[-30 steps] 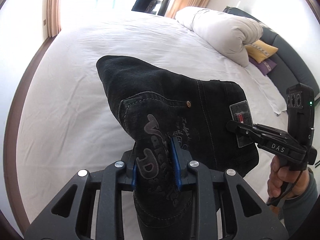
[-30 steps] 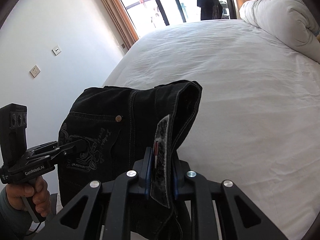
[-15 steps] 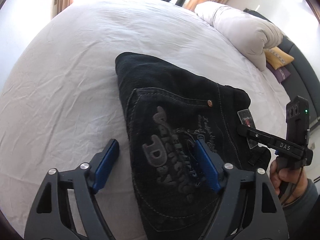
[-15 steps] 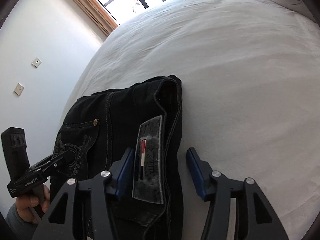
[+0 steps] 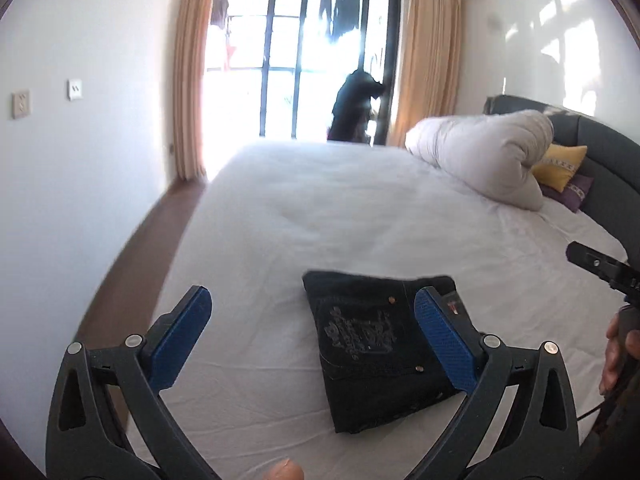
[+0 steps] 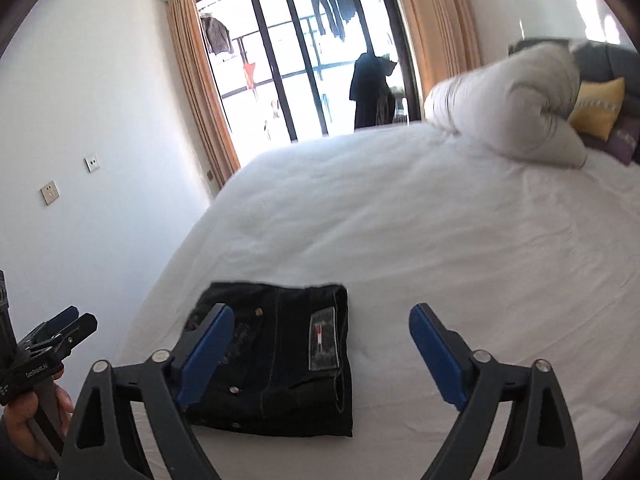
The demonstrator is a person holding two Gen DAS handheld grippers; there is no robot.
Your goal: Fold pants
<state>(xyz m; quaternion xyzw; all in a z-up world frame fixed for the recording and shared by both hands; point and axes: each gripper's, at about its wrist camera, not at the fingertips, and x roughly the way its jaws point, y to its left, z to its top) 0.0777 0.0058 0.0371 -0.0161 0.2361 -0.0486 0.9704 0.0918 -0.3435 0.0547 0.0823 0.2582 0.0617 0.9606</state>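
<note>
Pants: I see the black denim pants (image 5: 384, 344), folded into a compact rectangle, lying flat on the white bed sheet (image 5: 320, 208) near the bed's near edge.
Pants detail: in my right wrist view the grey waistband patch with its small red mark (image 6: 322, 338) faces up, near the bundle's right edge.
Left gripper: my black left gripper with blue pads (image 5: 312, 332) has its jaws spread wide, holding nothing, raised clear of the pants; the bundle shows between its fingers.
Right gripper: my right gripper (image 6: 320, 350) is likewise spread wide with nothing in it, apart from the fabric.
Bed: a rolled white duvet (image 5: 480, 156) lies at the far right, with a yellow cushion (image 5: 560, 166) just behind it.
Room: a dark-framed glass balcony door (image 5: 304, 52) with tan curtains (image 5: 192, 72) stands beyond the bed.
</note>
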